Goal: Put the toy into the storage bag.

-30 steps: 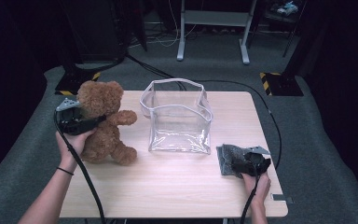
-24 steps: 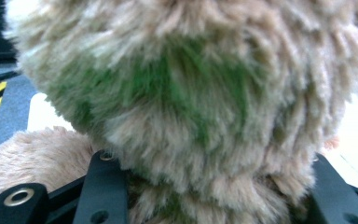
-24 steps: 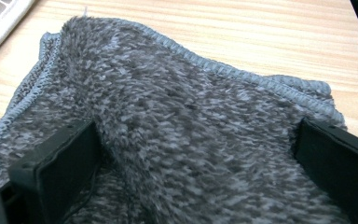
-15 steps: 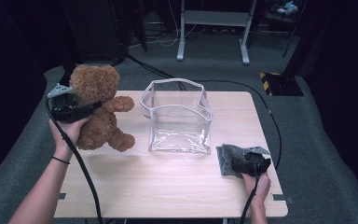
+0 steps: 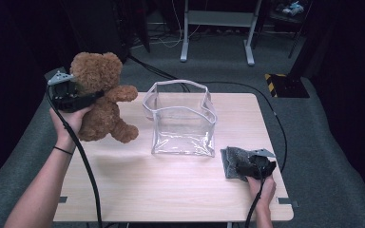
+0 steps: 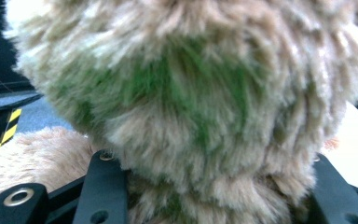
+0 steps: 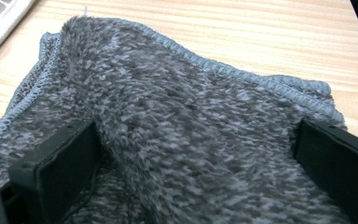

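Note:
A brown teddy bear (image 5: 97, 71) hangs in the air over the table's left edge, clear of the tabletop. My left gripper (image 5: 94, 97) is shut on it around the body below the head. In the left gripper view the bear's fur (image 6: 191, 93) bulges between the two black jaws of the left gripper (image 6: 209, 186). At the front right a grey fluffy cloth (image 5: 229, 161) lies on the table. My right gripper (image 5: 244, 168) rests on it. Close up, the cloth (image 7: 191, 93) is humped between the jaws of the right gripper (image 7: 191, 158), touching both.
A clear plastic bag (image 5: 183, 128) stands upright and open-topped in the middle of the wooden table (image 5: 171, 194). Black cables trail from both grippers. On the floor behind the table stand a metal stand's feet (image 5: 216, 52) and a yellow-black striped block (image 5: 278, 80).
My left hand has lifted the bear off the table, up and a little to the left. The right gripper and the cloth have stayed still.

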The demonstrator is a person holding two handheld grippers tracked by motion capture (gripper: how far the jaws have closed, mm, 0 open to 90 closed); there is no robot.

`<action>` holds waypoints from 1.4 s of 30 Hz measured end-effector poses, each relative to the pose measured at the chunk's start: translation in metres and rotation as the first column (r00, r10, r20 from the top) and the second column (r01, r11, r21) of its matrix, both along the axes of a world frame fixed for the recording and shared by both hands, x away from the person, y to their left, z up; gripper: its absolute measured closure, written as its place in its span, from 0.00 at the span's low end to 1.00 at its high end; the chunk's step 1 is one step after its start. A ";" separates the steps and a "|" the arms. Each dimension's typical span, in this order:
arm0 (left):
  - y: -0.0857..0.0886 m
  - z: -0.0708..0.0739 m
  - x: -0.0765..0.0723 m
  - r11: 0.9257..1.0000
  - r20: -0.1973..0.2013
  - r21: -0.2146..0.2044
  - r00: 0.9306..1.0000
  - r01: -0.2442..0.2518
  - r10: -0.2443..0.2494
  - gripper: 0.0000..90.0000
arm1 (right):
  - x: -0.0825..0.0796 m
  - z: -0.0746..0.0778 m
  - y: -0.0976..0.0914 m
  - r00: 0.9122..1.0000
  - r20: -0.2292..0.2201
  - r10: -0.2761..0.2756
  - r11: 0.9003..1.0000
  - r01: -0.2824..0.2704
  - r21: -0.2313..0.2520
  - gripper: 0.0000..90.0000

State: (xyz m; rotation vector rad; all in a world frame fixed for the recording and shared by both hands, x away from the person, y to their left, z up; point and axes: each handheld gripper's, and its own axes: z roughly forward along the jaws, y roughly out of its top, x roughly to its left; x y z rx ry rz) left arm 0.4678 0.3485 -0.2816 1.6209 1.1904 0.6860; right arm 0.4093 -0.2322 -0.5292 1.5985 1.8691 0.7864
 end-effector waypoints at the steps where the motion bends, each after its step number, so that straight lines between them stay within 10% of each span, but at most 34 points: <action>1: -0.001 0.002 0.001 1.000 0.002 0.001 1.000 0.000 0.000 0.57 | 0.000 0.000 0.000 1.000 0.001 0.000 1.000 0.000 0.000 0.00; 42: -0.042 0.088 0.032 1.000 0.138 0.003 0.990 0.021 -0.021 0.57 | 0.000 0.000 0.000 1.000 -0.001 0.001 1.000 -0.001 0.000 0.00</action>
